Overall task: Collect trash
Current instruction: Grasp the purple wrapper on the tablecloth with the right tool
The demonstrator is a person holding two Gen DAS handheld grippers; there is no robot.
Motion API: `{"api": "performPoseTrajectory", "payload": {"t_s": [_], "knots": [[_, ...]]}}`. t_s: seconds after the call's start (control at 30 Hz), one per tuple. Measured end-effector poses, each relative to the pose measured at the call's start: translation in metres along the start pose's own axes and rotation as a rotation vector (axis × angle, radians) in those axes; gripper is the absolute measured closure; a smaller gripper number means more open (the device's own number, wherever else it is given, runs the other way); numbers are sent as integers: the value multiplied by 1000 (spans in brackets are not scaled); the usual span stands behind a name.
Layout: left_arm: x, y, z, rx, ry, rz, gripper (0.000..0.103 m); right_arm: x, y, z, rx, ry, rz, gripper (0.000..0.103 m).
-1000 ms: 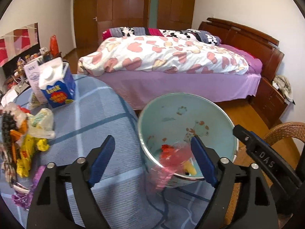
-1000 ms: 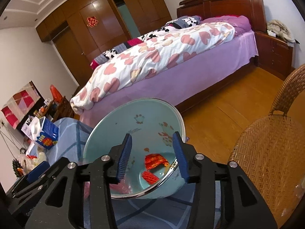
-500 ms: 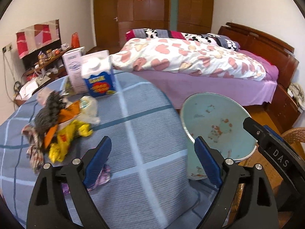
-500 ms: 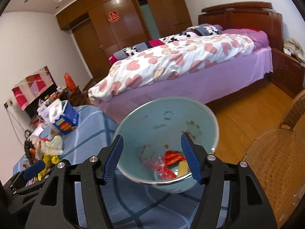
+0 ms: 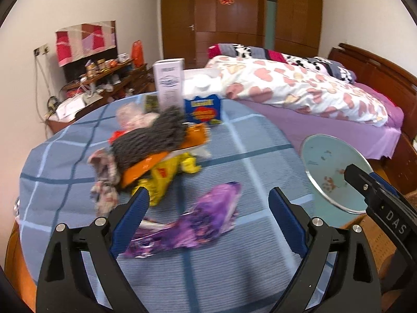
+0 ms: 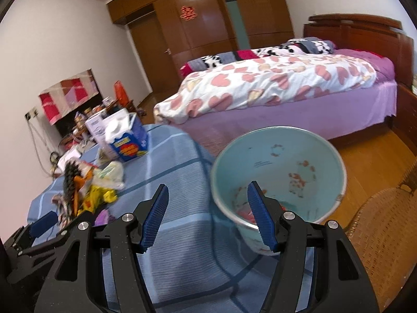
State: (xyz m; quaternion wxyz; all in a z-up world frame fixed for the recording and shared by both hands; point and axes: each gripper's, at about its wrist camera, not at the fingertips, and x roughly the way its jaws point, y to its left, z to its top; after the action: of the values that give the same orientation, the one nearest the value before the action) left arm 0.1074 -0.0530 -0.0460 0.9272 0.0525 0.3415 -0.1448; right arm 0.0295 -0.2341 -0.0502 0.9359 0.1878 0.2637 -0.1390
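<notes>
We have our left gripper (image 5: 208, 208) spread wide over the blue checked tablecloth (image 5: 247, 156), fingers apart, nothing between them. Right under it, between the blue pads, lies a crumpled purple wrapper (image 5: 192, 221), flat on the cloth. Up at eleven o'clock from that wrapper sits the main trash pile (image 5: 151, 156): a grey bristly thing on top, an orange packet beneath it, a yellow wrapper at the near edge, a floral scrap hanging off its nine o'clock side. Beyond the pile, at twelve o'clock, a blue carton (image 5: 203, 109) stands with a white box (image 5: 169, 83) just beside it.

Over at three o'clock in the left view, the pale green basin (image 5: 331, 172) shows tilted on its rim at the table's edge, with the dark frame of the other gripper crossing in front of it.

Now our right gripper (image 6: 208, 214): its fingers stand apart as well, and the right pad hangs over the near rim of the basin (image 6: 281, 167); whether it grips that rim, we cannot tell. Down in the bottom of the basin we can make out some red scraps (image 6: 245, 212), partly hidden behind that pad. In this view the pile (image 6: 86, 190) sits well apart at nine o'clock, and the bed (image 6: 273, 86) fills the background at one o'clock.
</notes>
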Motion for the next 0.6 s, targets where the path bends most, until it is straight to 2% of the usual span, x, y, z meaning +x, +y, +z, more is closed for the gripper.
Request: {"api": "performPoseTrajectory", "payload": {"t_s": [0.23,0.6], "knots": [[-1,35,-8,-46,17,65,12,3,30,-8,-57,23,39,40],[-8,110,-29,-165,49,152,11,19,84,-28,-152,127,153,40]]}}
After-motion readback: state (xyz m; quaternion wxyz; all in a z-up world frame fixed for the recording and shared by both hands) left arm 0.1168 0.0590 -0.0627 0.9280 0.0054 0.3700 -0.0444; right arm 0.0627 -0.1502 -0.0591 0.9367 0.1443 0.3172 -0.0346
